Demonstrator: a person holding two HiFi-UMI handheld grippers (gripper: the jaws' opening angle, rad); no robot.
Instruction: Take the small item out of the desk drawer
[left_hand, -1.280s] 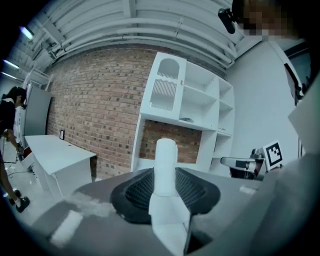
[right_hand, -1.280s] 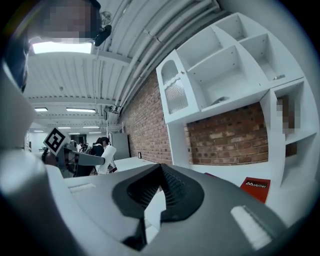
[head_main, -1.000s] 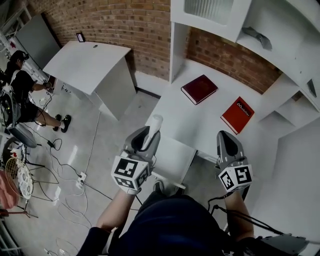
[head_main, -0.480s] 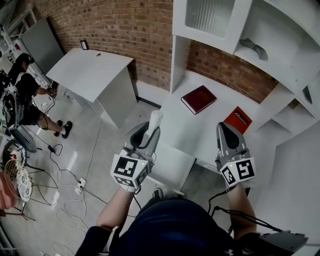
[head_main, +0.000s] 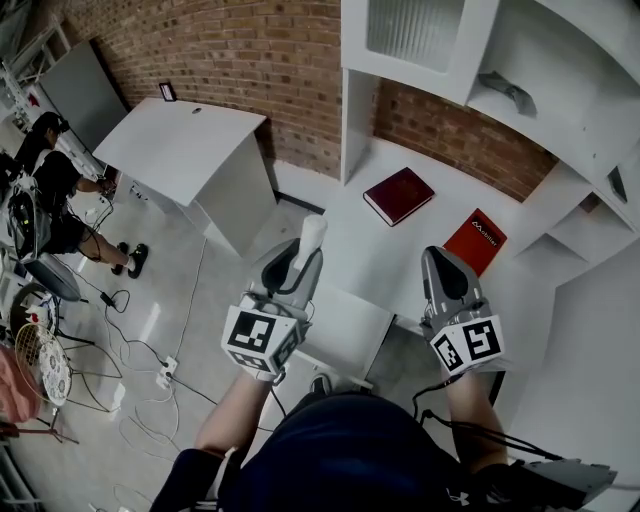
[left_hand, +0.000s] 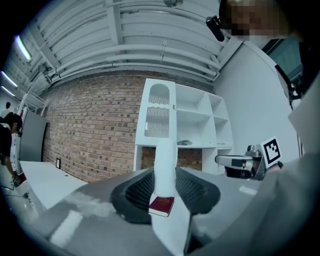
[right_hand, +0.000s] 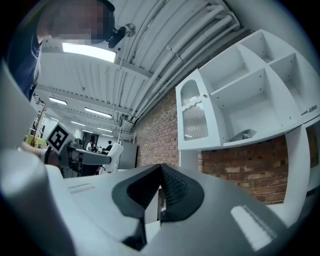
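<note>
My left gripper (head_main: 297, 262) is shut on a small white cylinder-like item (head_main: 312, 236), which stands upright out of the jaws over the desk's near edge. In the left gripper view the white item (left_hand: 164, 165) rises between the dark pads (left_hand: 136, 192), filling the gap. My right gripper (head_main: 443, 268) hovers to the right over the white desk (head_main: 400, 255), jaws shut with nothing between them; the right gripper view shows its pads (right_hand: 172, 190) pressed together. The white drawer (head_main: 345, 325) juts out below the desk edge, between the two grippers.
Two red books lie on the desk: a dark one (head_main: 398, 194) and a brighter one (head_main: 476, 240). White shelving (head_main: 520, 70) stands above against a brick wall. A second white table (head_main: 185, 140) is at the left; cables (head_main: 150, 360) trail on the floor near a person (head_main: 45, 190).
Both grippers have drifted slightly forward and up over the desk edge. The left one still holds the white item; the right one stays shut.
</note>
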